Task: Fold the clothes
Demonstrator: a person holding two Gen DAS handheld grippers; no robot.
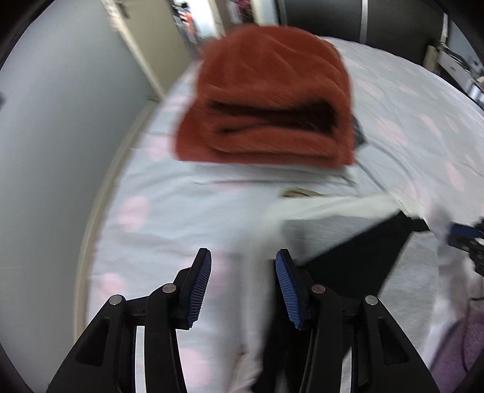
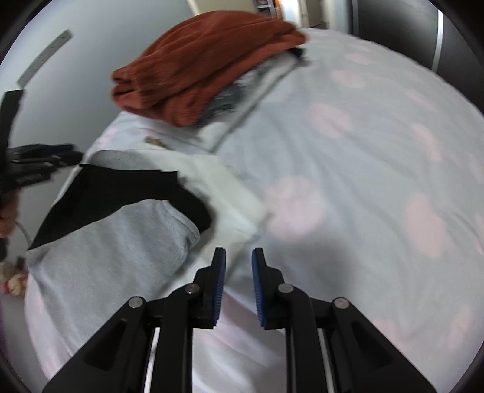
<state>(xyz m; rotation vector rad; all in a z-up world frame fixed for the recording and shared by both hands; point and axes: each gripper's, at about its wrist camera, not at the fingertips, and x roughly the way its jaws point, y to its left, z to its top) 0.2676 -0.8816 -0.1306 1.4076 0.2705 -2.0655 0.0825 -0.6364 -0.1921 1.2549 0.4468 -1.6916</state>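
Observation:
A garment in grey, black and white (image 1: 348,238) lies partly folded on the bed; it also shows in the right wrist view (image 2: 121,229). A folded rust-red sweater (image 1: 269,102) tops a stack of folded clothes farther back, also in the right wrist view (image 2: 199,66). My left gripper (image 1: 242,266) is open and empty above the garment's left edge. My right gripper (image 2: 238,260) is open and empty, hovering by the garment's right edge. The right gripper shows at the left view's right edge (image 1: 466,238), and the left gripper at the right view's left edge (image 2: 36,166).
The bed sheet (image 2: 363,181) is pale grey with pink spots and spreads wide to the right. A grey wall (image 1: 60,151) runs along the bed's left side. A folded white printed piece (image 2: 242,96) lies under the sweater. Dark furniture (image 1: 393,21) stands behind.

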